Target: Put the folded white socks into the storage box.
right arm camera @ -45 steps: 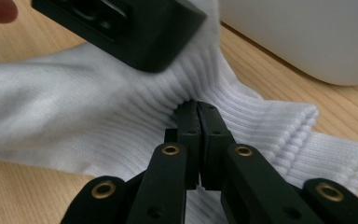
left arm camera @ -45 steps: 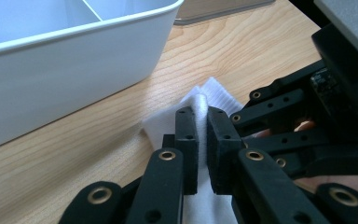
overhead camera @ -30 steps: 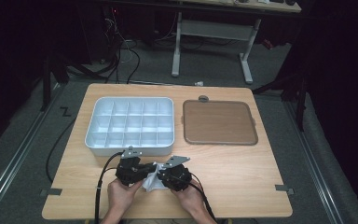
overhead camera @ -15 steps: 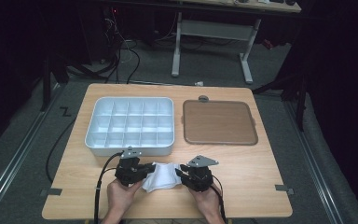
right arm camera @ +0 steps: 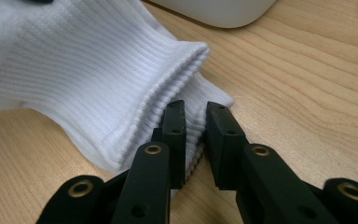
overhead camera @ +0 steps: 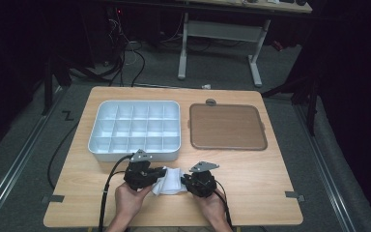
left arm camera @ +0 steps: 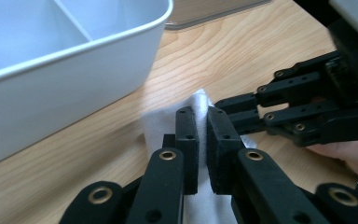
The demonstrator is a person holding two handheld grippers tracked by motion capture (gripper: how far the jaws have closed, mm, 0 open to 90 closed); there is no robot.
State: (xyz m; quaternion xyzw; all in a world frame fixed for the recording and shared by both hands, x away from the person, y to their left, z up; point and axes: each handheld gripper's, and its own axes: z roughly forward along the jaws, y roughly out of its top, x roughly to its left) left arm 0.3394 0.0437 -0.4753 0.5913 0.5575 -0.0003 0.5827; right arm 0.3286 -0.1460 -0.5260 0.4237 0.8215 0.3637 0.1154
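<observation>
Dark floor and cables surround the wooden desk (overhead camera: 251, 164), where a white sock (overhead camera: 170, 181) lies near the front edge, just ahead of the empty compartment tray (overhead camera: 134, 129). The left gripper (left arm camera: 203, 135) and right gripper (right arm camera: 196, 126) each pinch its fabric. This looks like folding or spreading; next, both must move together without slackening.

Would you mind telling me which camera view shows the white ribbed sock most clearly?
The right gripper view: the sock lies close up, its ribbing and folded cuff plain. The left gripper view shows a small white patch between the left gripper's jaws. The high view shows a small white bundle between the two grippers.
</observation>
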